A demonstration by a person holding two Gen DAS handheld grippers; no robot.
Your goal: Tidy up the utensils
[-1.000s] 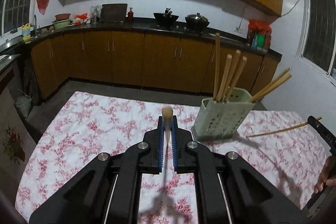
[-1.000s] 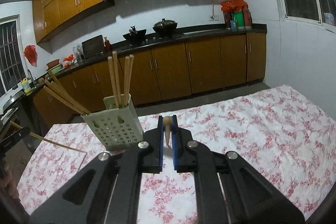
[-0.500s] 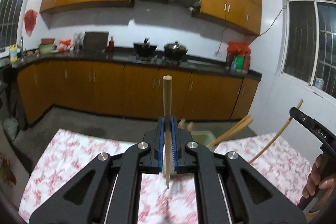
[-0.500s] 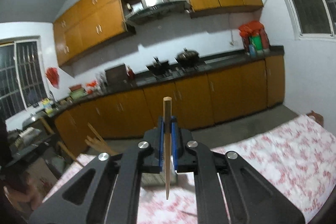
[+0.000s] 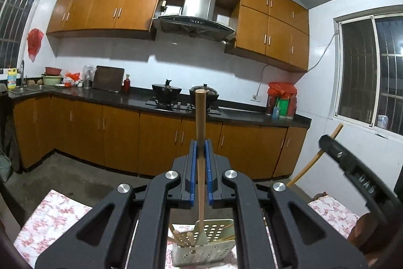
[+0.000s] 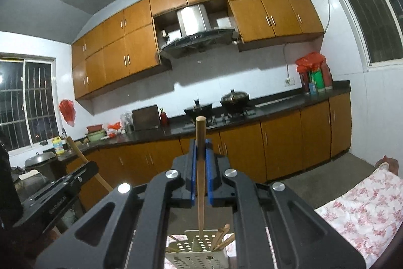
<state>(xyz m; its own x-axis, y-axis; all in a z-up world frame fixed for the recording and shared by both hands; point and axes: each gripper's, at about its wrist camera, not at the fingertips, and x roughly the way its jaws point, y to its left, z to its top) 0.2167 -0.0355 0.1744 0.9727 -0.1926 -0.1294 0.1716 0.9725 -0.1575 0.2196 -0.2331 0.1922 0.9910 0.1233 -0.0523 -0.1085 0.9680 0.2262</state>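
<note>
Both grippers higher (each clamped on a chopstick (image 5: 200, 132)).

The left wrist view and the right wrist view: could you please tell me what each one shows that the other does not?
Only the left wrist view shows the left gripper shut on its chopstick, with the right gripper's finger at the right edge. Only the right wrist view shows the right gripper shut on its own chopstick, and a lidded pot at far left. Both show the perforated utensil holder below, the range hood and the floral tablecloth.
</note>
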